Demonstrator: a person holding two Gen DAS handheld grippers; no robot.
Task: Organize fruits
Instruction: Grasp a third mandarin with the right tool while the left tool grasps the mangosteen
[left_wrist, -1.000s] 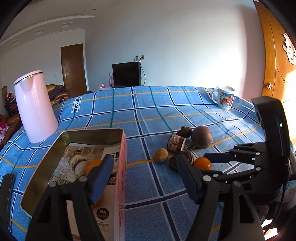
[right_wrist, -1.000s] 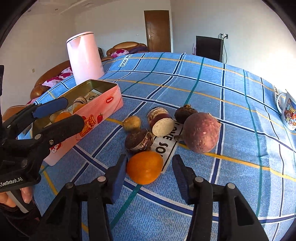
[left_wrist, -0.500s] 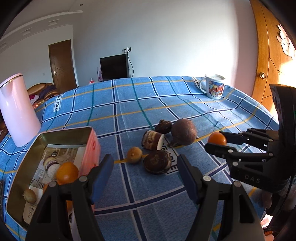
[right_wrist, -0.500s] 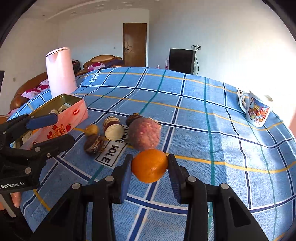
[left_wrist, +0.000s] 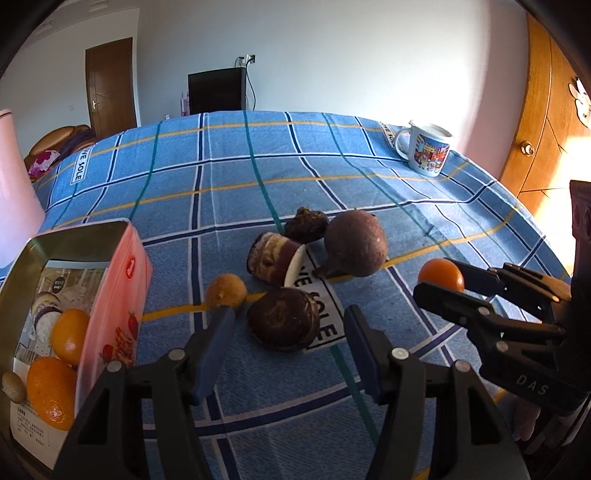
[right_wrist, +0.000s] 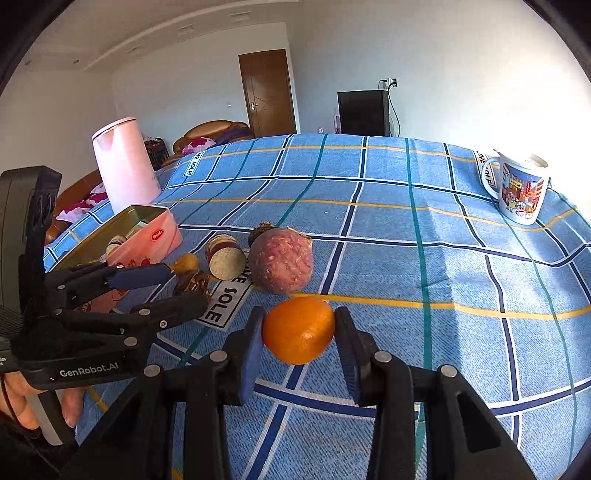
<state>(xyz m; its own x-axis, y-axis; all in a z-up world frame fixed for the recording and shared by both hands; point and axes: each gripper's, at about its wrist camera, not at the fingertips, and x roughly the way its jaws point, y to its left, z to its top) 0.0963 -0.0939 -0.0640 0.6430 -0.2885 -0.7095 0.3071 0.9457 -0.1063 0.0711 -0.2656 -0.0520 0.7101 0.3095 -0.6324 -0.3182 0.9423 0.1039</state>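
Note:
My right gripper is shut on an orange and holds it above the cloth; it also shows in the left wrist view. My left gripper is open, with a dark brown taro piece on the cloth just ahead between its fingers. A small yellow fruit, a cut taro, a dark lump and a round purple root lie beyond. The pink tin at left holds two oranges and other pieces.
A printed mug stands at the far right of the blue checked cloth. A pink kettle stands behind the tin. A wooden door is at right.
My right gripper closed on the orange and lifted it off the cloth to the right. My left gripper moved from over the tin to the taro piece.

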